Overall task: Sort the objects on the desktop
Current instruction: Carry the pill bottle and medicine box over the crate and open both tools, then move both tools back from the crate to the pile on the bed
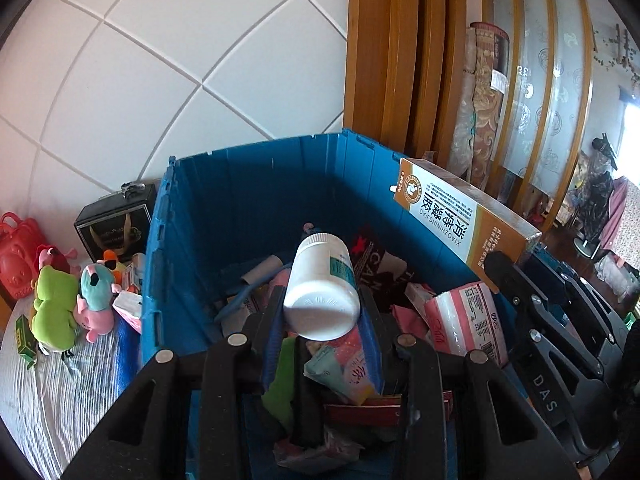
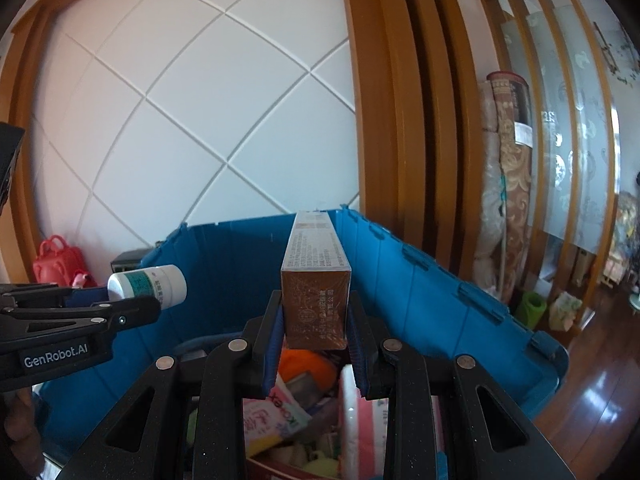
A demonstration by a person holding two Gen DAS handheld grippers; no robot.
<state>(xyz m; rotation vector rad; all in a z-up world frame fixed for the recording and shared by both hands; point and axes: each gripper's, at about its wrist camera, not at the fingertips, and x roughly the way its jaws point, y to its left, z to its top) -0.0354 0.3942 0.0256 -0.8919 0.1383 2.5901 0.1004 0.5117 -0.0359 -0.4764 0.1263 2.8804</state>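
My left gripper (image 1: pixel 322 300) is shut on a white pill bottle (image 1: pixel 322 284) with a green label, held above the open blue storage bin (image 1: pixel 248 184). It also shows at the left of the right wrist view, bottle (image 2: pixel 148 286) pointing right. My right gripper (image 2: pixel 316 312) is shut on a long brown and white medicine box (image 2: pixel 316 276), held level over the bin (image 2: pixel 420 280). The same box (image 1: pixel 464 216) shows at the right of the left wrist view, above the bin's right wall.
The bin holds several packets, a pink tissue pack (image 1: pixel 468 320) and other small items. Plush toys (image 1: pixel 56 304), a red toy bag (image 1: pixel 18 252) and a black box (image 1: pixel 116 220) lie left of the bin on a striped cloth. A wooden door frame (image 2: pixel 384 100) stands behind.
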